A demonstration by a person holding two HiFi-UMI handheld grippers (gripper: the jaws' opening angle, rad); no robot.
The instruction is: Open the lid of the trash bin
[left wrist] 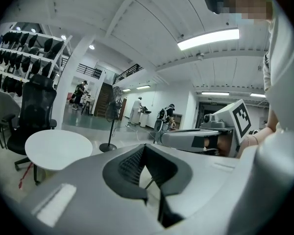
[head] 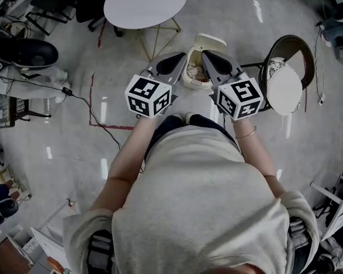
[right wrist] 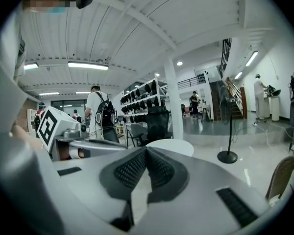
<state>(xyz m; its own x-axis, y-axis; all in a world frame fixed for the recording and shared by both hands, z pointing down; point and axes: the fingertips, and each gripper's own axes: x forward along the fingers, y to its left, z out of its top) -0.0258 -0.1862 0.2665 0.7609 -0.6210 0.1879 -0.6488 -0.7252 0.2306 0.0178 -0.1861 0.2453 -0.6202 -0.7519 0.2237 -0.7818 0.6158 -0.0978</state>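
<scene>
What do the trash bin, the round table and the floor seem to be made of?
Trash bin: probably plastic, cream and smooth, with rounded moulded edges. Round table: white matte top, material unclear; thin brass-coloured legs, likely metal. Floor: hard glossy grey, perhaps polished concrete or epoxy, since light reflects on it in bright streaks.

Three cameras
Head view looks steeply down; both gripper views sit close behind their jaws, facing outward across the room (tilted slightly upward), all sharing the white table [head: 146,1] at 12 o'clock.
</scene>
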